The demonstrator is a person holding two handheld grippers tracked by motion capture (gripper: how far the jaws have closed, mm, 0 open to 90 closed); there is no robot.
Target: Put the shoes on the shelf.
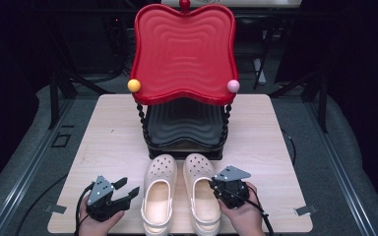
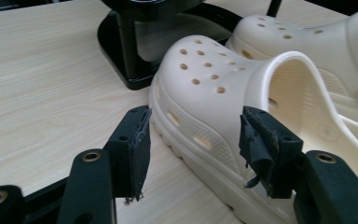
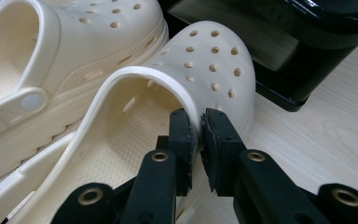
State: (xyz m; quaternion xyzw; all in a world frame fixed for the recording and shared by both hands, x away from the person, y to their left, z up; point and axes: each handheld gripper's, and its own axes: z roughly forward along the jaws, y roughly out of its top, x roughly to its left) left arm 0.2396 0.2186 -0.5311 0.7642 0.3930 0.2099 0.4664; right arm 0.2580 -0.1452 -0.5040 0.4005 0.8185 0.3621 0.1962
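Observation:
Two cream perforated clogs lie side by side at the table's front, toes toward the rack. My right gripper (image 1: 213, 185) (image 3: 198, 130) is shut on the right clog (image 1: 198, 169) (image 3: 209, 60), its pads pinching the upper rim of the foot opening on the outer side. My left gripper (image 1: 129, 187) (image 2: 193, 135) stands open just left of the left clog (image 1: 158, 194) (image 2: 205, 79). That clog's outer side shows between the jaws, and the pads do not press on it. The left clog (image 3: 74, 42) also lies beyond the right gripper.
A two-tier rack stands behind the clogs: a red wavy top tray (image 1: 184, 54) with a yellow ball (image 1: 134, 85) and a pink ball (image 1: 233, 86) at its corners, and a black lower tray (image 1: 184, 125). Bare wooden table (image 1: 108, 137) lies on both sides.

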